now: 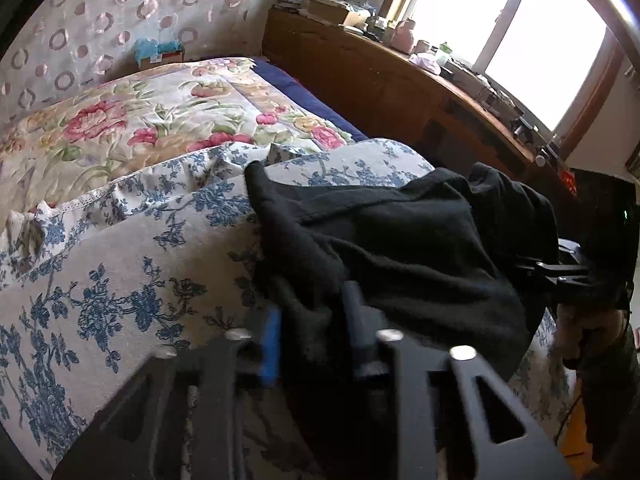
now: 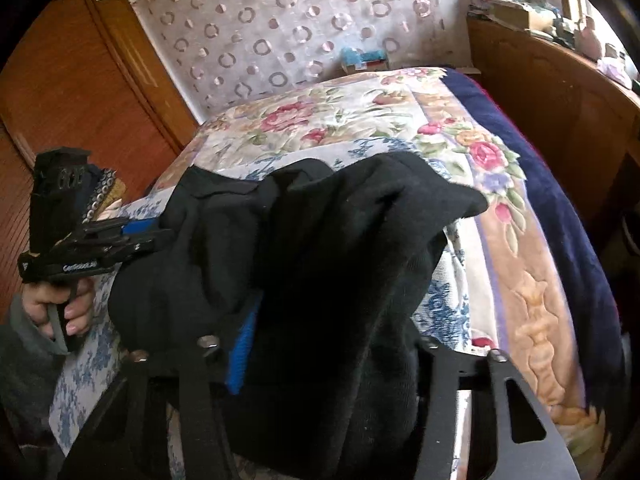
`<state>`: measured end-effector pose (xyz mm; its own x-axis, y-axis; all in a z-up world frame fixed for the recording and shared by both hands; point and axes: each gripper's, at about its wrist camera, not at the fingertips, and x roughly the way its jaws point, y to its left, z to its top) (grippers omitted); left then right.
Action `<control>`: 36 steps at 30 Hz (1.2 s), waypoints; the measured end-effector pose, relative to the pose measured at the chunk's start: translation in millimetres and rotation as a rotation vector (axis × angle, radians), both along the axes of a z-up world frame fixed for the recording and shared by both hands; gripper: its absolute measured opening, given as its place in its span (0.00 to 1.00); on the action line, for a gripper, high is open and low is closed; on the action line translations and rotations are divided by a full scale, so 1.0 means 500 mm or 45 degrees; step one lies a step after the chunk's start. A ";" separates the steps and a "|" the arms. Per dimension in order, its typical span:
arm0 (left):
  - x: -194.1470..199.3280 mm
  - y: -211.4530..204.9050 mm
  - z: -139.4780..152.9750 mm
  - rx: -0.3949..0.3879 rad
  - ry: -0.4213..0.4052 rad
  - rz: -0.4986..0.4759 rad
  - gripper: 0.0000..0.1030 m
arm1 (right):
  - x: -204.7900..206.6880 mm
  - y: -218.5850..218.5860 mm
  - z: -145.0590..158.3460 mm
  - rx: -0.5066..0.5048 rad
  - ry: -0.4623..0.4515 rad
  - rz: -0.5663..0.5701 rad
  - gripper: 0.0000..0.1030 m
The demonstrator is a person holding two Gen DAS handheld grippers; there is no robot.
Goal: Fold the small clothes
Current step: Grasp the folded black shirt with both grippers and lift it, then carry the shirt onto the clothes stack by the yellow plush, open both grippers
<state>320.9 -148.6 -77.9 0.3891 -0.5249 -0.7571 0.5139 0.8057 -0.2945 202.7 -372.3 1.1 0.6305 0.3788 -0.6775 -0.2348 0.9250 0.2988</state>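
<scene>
A black garment hangs bunched between both grippers, just above a bed with a blue-flowered white cover. My left gripper is shut on one edge of the garment; its blue pad shows beside the cloth. In the right wrist view the garment fills the middle, and my right gripper is shut on it, with a blue pad showing. The left gripper appears at the left of that view, held by a hand, clamped on the cloth. The right gripper shows at the right of the left wrist view.
A pink-flowered quilt and a dark blue blanket lie on the far part of the bed. A wooden cabinet with clutter stands under the window on the right. A wooden wardrobe stands on the left.
</scene>
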 end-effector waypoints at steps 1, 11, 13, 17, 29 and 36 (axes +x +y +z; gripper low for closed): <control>-0.004 0.004 0.006 -0.021 0.003 -0.005 0.14 | -0.002 -0.001 0.001 0.002 -0.010 0.004 0.36; -0.097 0.048 0.130 -0.069 -0.238 0.042 0.11 | -0.038 0.013 0.051 -0.050 -0.166 0.039 0.23; -0.111 0.071 0.150 -0.075 -0.273 0.067 0.11 | -0.039 0.025 0.066 -0.057 -0.193 0.065 0.22; -0.137 0.136 0.190 -0.072 -0.342 0.148 0.11 | -0.034 0.071 0.094 -0.093 -0.251 0.137 0.22; -0.250 0.389 0.268 -0.017 -0.536 0.481 0.11 | 0.024 0.318 0.196 -0.166 -0.411 0.479 0.22; -0.327 0.533 0.275 0.022 -0.627 0.730 0.11 | 0.079 0.522 0.257 -0.230 -0.491 0.738 0.22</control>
<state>157.6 118.2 59.3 0.8929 -0.1282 -0.4315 0.0819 0.9888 -0.1245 242.1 -111.3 129.4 0.5687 0.6282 -0.5309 -0.7610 0.6468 -0.0499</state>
